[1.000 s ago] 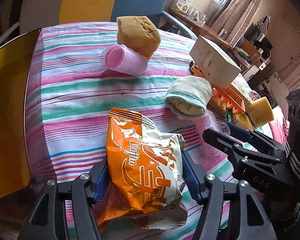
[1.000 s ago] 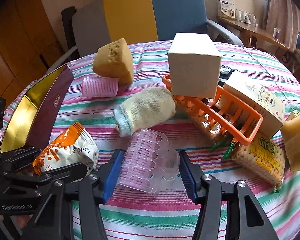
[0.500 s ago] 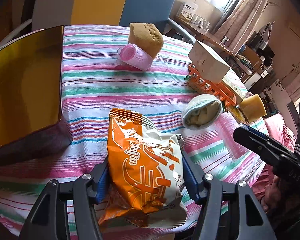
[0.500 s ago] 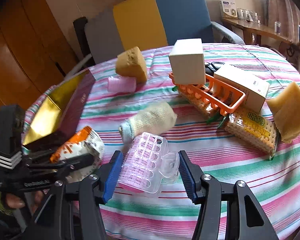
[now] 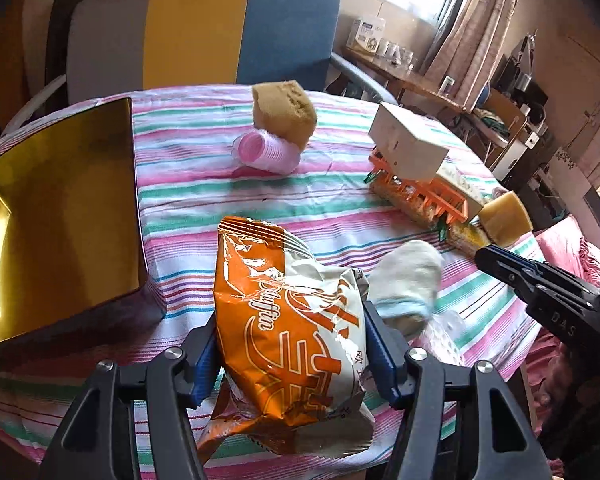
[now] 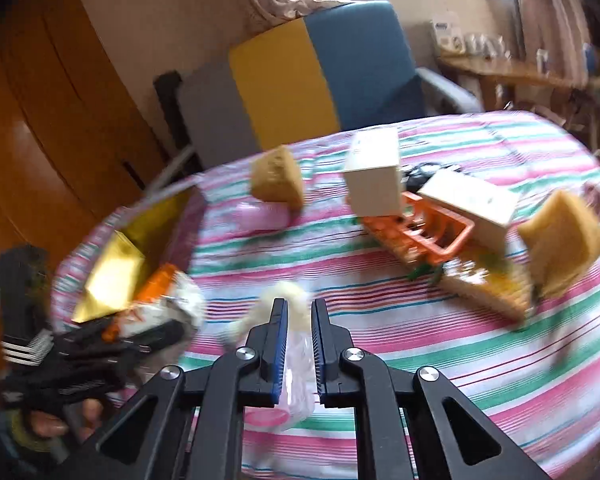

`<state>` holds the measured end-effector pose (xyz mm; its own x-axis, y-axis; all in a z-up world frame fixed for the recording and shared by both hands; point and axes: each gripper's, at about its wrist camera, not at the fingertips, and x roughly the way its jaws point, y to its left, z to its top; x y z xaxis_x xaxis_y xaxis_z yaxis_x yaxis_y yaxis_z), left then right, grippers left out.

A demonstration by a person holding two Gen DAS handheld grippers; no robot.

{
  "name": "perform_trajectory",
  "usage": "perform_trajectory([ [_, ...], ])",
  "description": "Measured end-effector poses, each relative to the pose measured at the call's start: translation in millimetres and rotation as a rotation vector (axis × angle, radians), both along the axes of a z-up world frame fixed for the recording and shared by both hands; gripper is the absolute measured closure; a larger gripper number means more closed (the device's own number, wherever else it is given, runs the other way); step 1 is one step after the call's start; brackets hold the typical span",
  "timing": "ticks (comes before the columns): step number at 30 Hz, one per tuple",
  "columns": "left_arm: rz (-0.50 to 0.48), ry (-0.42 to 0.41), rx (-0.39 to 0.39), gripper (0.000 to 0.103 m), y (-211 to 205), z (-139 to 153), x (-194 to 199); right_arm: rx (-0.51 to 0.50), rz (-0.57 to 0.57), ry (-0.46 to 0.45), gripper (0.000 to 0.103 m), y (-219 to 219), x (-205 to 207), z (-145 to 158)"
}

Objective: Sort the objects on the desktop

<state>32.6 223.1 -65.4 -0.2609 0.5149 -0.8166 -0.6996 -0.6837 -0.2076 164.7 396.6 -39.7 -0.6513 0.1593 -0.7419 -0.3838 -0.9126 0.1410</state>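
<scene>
Left wrist view is showing an orange and white snack bag (image 5: pixel 288 320), crinkled and glossy with "Muffin" lettering, being clamped between the blue pads of the left claw (image 5: pixel 290 344) above the near edge of the bench (image 5: pixel 188 184), which is wearing a pink, green and white striped cloth. Just right of the bag, a pale rolled sock (image 5: pixel 409 280) is lying on the cloth. To the left, a gold-lined open box (image 5: pixel 56 208) is sitting close by. Farther back, a pink hair roller (image 5: pixel 264 154) is touching a tan sponge (image 5: pixel 284 110), and an orange basket (image 5: pixel 419 190) is carrying a cream carton (image 5: pixel 407 144), with a second sponge (image 5: pixel 505 218) beside it.

Right wrist view, blurred, is showing the right claw (image 6: pixel 300 344) with its jaws drawn nearly together, squeezing a clear plastic roller case (image 6: pixel 296 376) that is hanging between and below them, over the bench's near side.
</scene>
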Motion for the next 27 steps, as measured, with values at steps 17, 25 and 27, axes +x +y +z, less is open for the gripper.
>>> perform_trajectory([
  [17, 0.011, 0.074, -0.012, 0.034, 17.4, 11.8, -20.2, -0.221, 0.153, -0.049, 0.023, -20.3, 33.5, -30.7],
  [25, -0.174, 0.072, 0.053, 0.034, 29.8, 31.9, 11.3, -0.081, 0.183, -0.152, 0.042, -51.9, 20.6, -53.1],
  [27, -0.243, 0.054, 0.054, 0.034, 39.4, 28.7, 25.3, -0.054, 0.186, -0.153, 0.043, -54.8, 18.6, -54.4],
])
